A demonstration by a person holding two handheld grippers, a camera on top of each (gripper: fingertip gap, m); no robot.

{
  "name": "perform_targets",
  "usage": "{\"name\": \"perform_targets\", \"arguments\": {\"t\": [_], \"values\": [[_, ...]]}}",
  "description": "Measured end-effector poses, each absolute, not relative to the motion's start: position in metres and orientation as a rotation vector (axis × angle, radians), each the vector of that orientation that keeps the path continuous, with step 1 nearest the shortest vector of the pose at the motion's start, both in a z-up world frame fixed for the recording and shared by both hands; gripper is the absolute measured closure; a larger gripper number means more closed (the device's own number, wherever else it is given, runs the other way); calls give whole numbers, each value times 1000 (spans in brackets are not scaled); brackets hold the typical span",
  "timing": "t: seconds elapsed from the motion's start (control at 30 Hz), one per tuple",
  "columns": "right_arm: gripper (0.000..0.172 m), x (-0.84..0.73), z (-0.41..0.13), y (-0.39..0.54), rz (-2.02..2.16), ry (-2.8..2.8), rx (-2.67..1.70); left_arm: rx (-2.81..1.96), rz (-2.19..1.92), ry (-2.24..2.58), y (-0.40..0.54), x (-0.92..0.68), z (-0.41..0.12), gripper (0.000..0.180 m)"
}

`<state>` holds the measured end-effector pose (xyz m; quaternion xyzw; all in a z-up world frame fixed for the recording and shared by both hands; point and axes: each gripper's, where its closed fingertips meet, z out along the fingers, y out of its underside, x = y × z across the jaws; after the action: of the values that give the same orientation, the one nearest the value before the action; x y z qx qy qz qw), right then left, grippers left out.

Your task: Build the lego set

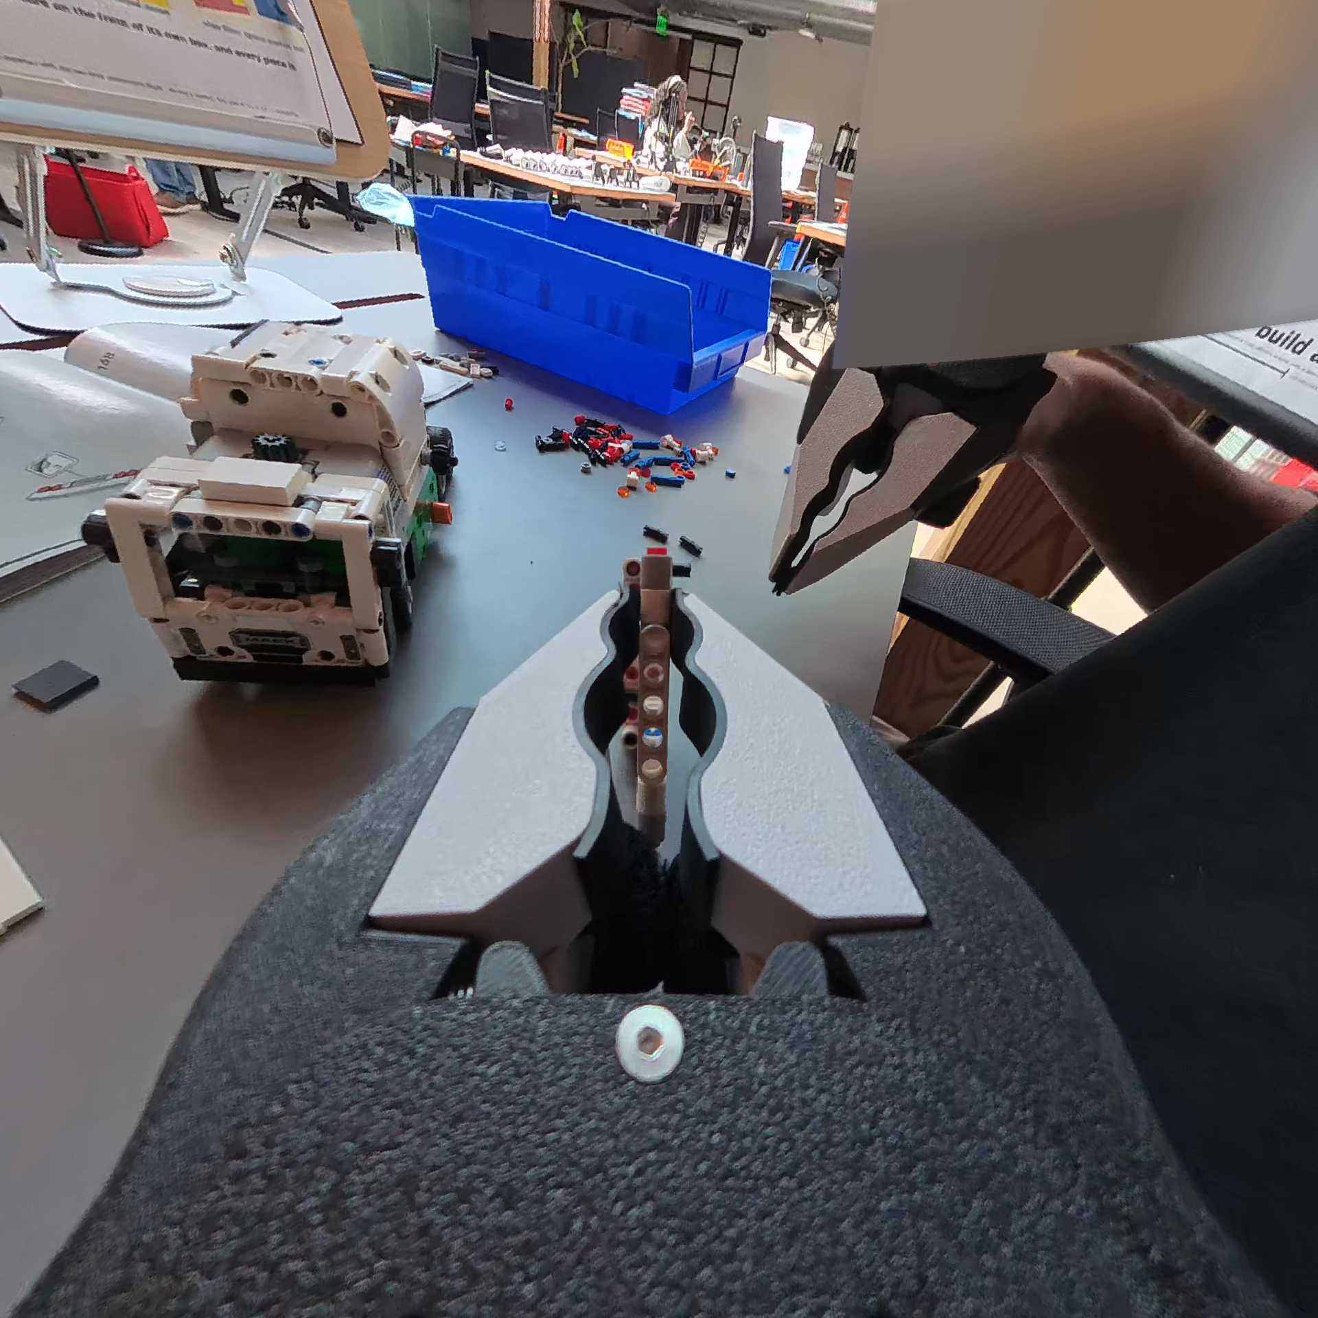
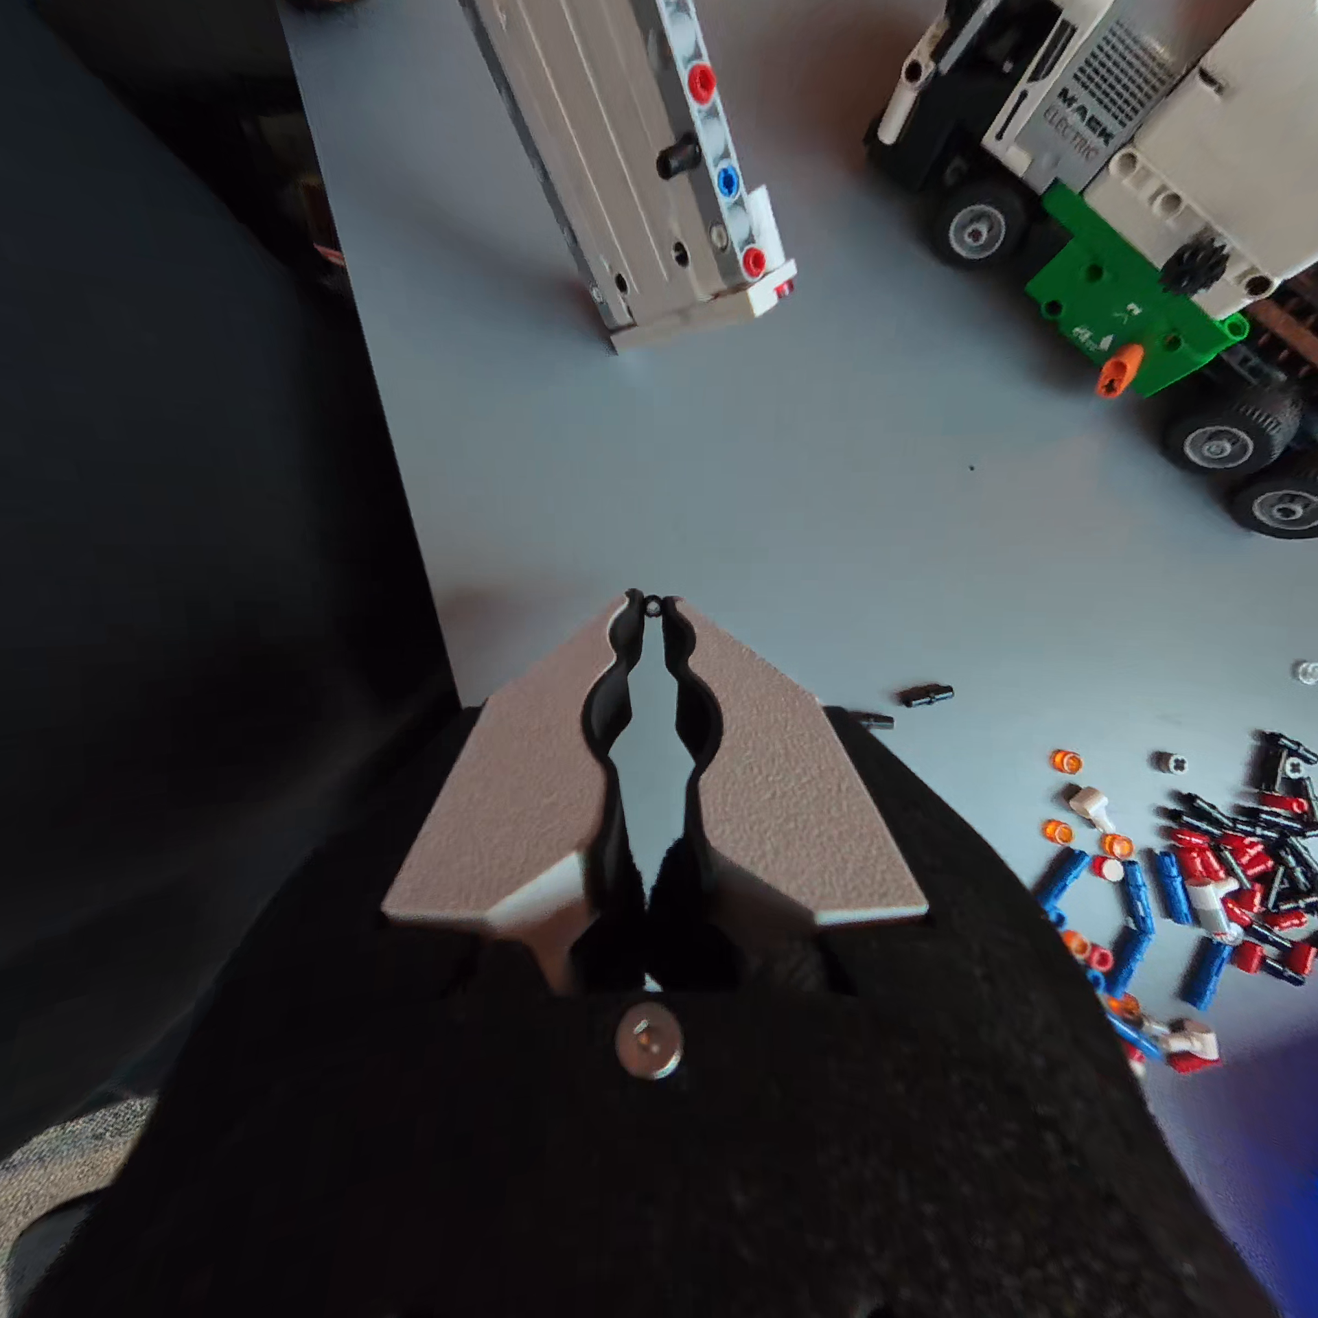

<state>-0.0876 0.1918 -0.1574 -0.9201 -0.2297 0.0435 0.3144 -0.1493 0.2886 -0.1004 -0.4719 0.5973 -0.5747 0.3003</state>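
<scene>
The desk (image 1: 499, 570) is a flat, dark grey surface in an open workroom; rows of further tables and black office chairs fill the background. A blurred patch covers the upper right of the left wrist view.

Item count on the desk:
- One blue bin (image 1: 592, 299), toward the far edge.
- One white toy truck (image 1: 285, 513) built of bricks, with green side panels, near the left edge. The right wrist view cuts off its rear.
- One loose pile of small parts (image 1: 627, 453) in red, blue, black and orange, between the truck and the bin. Individual pieces are too small and too many to count.
- Three loose black pins (image 1: 670, 542) near the desk's right edge.
- One flat black tile (image 1: 53, 683) at the left edge.
- One open instruction booklet (image 1: 71, 428) behind the truck, partly hidden by it.
- One tilted board on a metal stand (image 1: 178, 85) at the far left corner, cut off by the frame.

Left claw (image 1: 657, 592): narrow, closed on a grey-and-white brick assembly (image 2: 642, 178), a long beam section carrying red and blue pins. It is held above the desk, and its far end projects beyond the fingertips.

Right claw (image 2: 652, 606): nearly closed, gripping a small black pin (image 2: 652, 608) end-on at the very fingertips, above the near right edge of the desk. The pin's length is hidden behind the tips.
</scene>
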Motion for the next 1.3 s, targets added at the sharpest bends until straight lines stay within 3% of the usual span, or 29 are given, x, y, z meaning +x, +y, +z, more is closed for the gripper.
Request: {"name": "perform_targets", "arguments": {"t": [0.2, 0.6, 1.3], "values": [[168, -105, -157, 209, 127, -504, -2308, -1303, -1396, 1715, 295, -168, -119, 174], [169, -127, -85, 267, -35, 7, -1723, -1623, -1633, 1439, 281, -130, -114, 174], [169, -121, -66, 269, 88, 220, -1553, -1362, -1535, 1176, 264, -122, -80, 175]]}}
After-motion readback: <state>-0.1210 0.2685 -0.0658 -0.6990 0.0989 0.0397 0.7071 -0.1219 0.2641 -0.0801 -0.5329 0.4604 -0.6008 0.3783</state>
